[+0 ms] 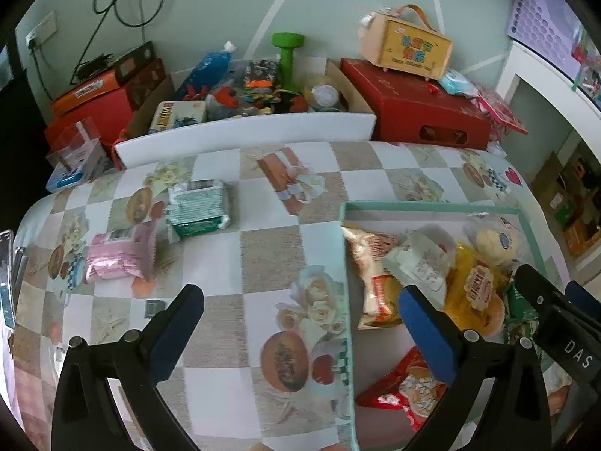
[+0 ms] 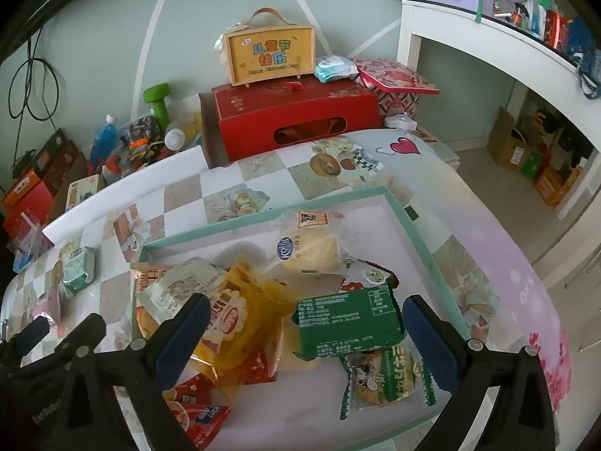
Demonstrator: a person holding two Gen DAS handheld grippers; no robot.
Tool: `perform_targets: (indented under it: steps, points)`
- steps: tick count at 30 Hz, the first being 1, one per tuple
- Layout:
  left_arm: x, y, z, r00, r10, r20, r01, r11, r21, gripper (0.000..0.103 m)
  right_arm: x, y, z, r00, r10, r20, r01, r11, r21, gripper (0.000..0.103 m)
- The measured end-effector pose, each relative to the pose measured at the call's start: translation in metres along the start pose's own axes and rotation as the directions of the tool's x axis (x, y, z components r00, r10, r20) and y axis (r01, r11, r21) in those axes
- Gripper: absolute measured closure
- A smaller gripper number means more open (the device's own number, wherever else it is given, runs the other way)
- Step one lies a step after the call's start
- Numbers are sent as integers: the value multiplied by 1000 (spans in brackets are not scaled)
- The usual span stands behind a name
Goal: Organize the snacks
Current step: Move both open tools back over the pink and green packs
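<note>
Left wrist view: the left gripper (image 1: 300,329) hangs wide open and holds nothing, above the checked tablecloth (image 1: 270,255) just beside the left rim of the mint-edged tray (image 1: 347,300). Two snacks lie outside the tray, well to its left: a green-and-white pack (image 1: 198,203) and, nearer the camera, a pink pack (image 1: 122,253). Inside the tray lie several packets, among them a yellow bag (image 1: 475,282) and a red packet (image 1: 405,391). The right gripper's finger (image 1: 541,293) shows over the tray's far right part.

Right wrist view: the right gripper (image 2: 306,332) is spread fully, with nothing between its jaws, over the tray's (image 2: 409,221) contents. Just beyond its fingertips lies a dark green packet (image 2: 347,323), free of both pads. A bun in clear wrap (image 2: 308,251) lies toward the tray's far side.

Step in hand, as judged: collecting loose snacks into the tray; most are in. The next move calls for the left gripper to travel away from the tray's left rim to the pink pack, straddle it and close.
</note>
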State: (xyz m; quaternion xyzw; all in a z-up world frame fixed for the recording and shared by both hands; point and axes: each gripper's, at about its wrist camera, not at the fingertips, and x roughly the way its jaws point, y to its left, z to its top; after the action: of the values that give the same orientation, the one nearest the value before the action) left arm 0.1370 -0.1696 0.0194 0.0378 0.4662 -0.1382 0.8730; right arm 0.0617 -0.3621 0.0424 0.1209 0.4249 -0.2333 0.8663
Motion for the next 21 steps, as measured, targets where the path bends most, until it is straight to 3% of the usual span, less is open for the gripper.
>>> perform_targets:
  steps: [10,15,21]
  points:
    - [-12,77,-8,997,74,10,-72,987,-144,0,-11,47,2,997,71,22,-69,994,-88,0]
    - [-21,132,-10,985,171,7,-164,955,-246,0,-15,87,-5,990,141,11,-137,978,-158,0]
    - [-21,182,-20,975,216,-45,-218,918,-332,0,-20,142,-22,969,246,-23,-243,936,-253,0]
